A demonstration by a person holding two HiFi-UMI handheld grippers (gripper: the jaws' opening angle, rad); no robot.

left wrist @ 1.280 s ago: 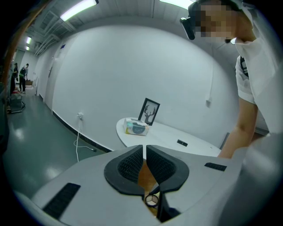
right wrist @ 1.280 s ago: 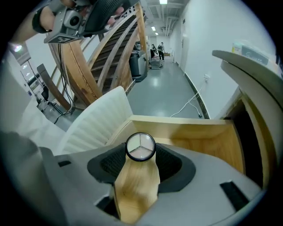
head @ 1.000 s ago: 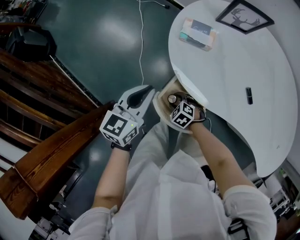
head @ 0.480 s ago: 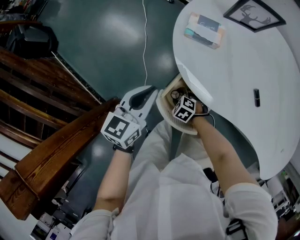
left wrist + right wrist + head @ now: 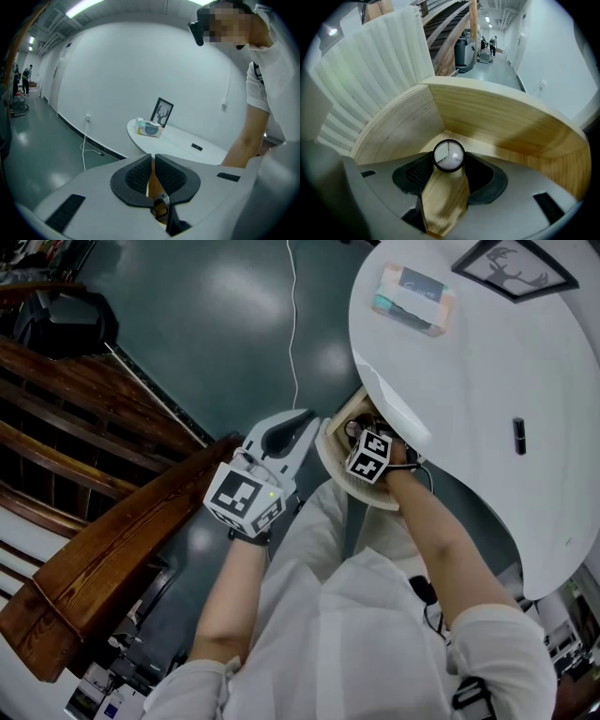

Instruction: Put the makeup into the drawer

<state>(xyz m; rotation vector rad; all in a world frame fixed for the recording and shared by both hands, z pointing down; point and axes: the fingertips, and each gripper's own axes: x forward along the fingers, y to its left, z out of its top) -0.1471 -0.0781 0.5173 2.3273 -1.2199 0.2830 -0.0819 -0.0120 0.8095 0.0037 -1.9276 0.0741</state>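
Right gripper view shows the right gripper [image 5: 449, 164] pinching the makeup [image 5: 449, 155] between its jaw tips, inside the drawer [image 5: 501, 126], not yet released (left gripper [image 5: 153, 160] closed on nothing).

Beyond the left fingers [image 5: 136, 177], the white table [image 5: 178, 140] carries a tissue pack [image 5: 149, 127], a framed deer picture [image 5: 161, 112] and a small black stick [image 5: 197, 147].

Left claw [image 5: 153, 158] pinched closed — right claw [image 5: 448, 163] clamping the makeup [image 5: 449, 154].
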